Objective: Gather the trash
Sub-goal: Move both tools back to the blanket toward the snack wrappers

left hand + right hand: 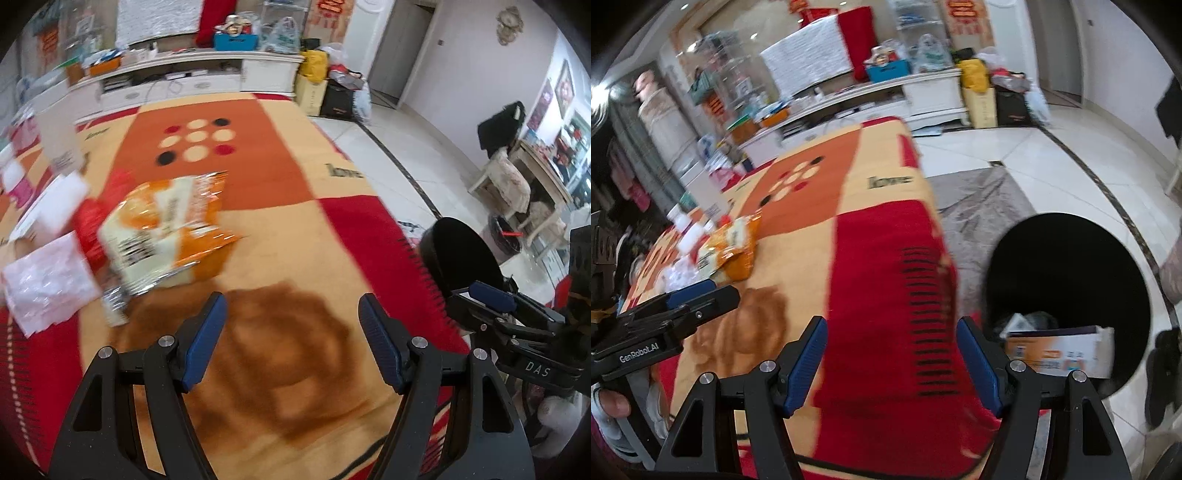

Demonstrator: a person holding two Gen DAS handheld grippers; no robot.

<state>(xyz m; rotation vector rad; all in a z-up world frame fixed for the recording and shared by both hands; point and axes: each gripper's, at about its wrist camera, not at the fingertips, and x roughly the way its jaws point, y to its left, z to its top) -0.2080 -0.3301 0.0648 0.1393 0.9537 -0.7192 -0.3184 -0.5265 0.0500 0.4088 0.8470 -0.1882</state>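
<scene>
Left gripper (291, 332) gaping wide, holding nothing, right gripper (892, 354) likewise, orange bag (166, 229) lying mid-left, box (1060, 354) sitting in bin (1067, 258) lower right.

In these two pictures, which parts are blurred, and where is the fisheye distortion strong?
Left wrist view: the orange snack bag and the clear plastic wrapper are motion-blurred; the left gripper is sharp. Right wrist view: the blanket edge smears, the bin bulges, and the corners go black.

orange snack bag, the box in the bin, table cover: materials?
Orange snack bag: likely metallised plastic film; glossy, crinkled, silvery edge.
Box in the black bin: printed cardboard, matte, flat folded panels.
Table cover: looks like plush woven fabric, fuzzy nap; blur limits certainty.
</scene>
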